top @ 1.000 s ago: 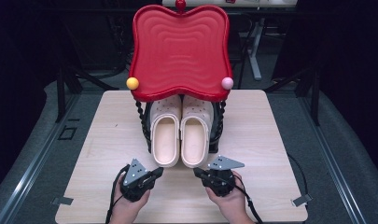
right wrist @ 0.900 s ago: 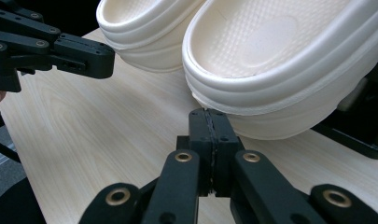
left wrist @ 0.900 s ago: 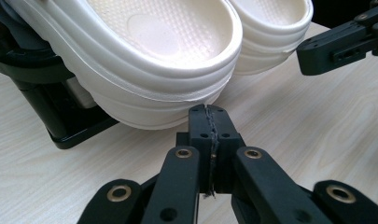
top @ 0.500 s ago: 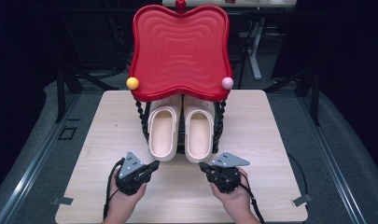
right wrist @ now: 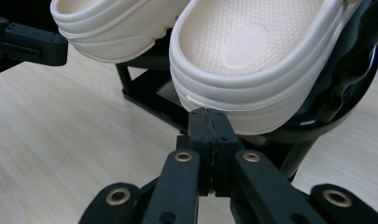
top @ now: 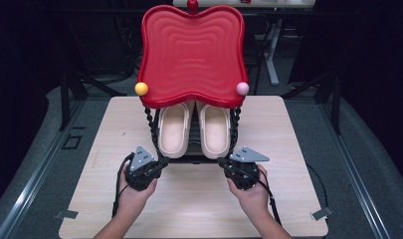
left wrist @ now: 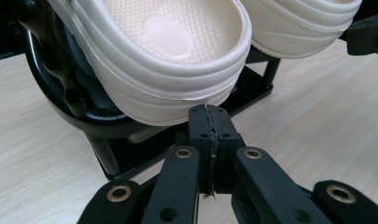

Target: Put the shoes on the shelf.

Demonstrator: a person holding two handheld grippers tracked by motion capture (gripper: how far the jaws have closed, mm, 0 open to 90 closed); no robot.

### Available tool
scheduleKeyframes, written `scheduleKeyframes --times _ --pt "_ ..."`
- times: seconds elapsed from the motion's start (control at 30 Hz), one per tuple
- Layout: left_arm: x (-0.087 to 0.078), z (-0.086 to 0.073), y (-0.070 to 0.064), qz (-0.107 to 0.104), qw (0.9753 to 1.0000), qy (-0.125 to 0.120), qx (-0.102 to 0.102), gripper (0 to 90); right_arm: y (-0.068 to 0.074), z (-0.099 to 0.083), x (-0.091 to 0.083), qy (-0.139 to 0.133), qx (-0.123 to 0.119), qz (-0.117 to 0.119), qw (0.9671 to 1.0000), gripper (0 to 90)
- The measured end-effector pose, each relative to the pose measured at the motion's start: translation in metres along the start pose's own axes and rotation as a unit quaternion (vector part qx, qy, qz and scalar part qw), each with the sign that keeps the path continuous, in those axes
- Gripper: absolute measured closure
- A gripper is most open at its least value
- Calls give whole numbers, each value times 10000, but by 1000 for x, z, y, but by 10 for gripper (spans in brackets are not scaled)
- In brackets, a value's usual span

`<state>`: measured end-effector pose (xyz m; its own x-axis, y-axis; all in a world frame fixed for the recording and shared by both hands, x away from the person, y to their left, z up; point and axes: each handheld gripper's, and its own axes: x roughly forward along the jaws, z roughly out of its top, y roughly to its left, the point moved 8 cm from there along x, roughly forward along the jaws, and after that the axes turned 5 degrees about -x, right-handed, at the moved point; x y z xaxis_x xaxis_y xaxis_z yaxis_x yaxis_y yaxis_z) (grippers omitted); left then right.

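Observation:
Two cream clogs, the left clog [top: 173,130] and the right clog [top: 215,130], lie side by side on the lower shelf of a black rack [top: 149,124] under its red wavy top [top: 191,55]. My left gripper [top: 161,162] is shut with nothing in it, its tips right at the heel of the left clog [left wrist: 177,56]. My right gripper [top: 224,162] is likewise shut and holds nothing, its tips at the heel of the right clog [right wrist: 252,56]. Whether the tips touch the heels I cannot tell.
The rack stands mid-table on a light wooden table [top: 308,149]. A yellow ball [top: 141,88] and a pink ball [top: 242,88] mark the red top's front corners. Dark floor and black stands surround the table.
Both clogs have slid back, deeper under the red top. Both grippers have moved slightly forward behind the heels and stay shut.

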<state>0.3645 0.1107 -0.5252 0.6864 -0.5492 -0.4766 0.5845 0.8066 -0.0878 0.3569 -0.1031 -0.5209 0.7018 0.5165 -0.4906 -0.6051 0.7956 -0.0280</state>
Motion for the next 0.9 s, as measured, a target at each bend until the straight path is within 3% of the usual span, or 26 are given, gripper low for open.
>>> scheduleKeyframes --times 0.53,0.9 --pt "29 15 0 38 9999 100 6 899 -11 13 28 0 99 -146 9998 900" --pt "40 22 4 111 9998 134 -59 899 -13 19 36 19 203 -149 9997 899"
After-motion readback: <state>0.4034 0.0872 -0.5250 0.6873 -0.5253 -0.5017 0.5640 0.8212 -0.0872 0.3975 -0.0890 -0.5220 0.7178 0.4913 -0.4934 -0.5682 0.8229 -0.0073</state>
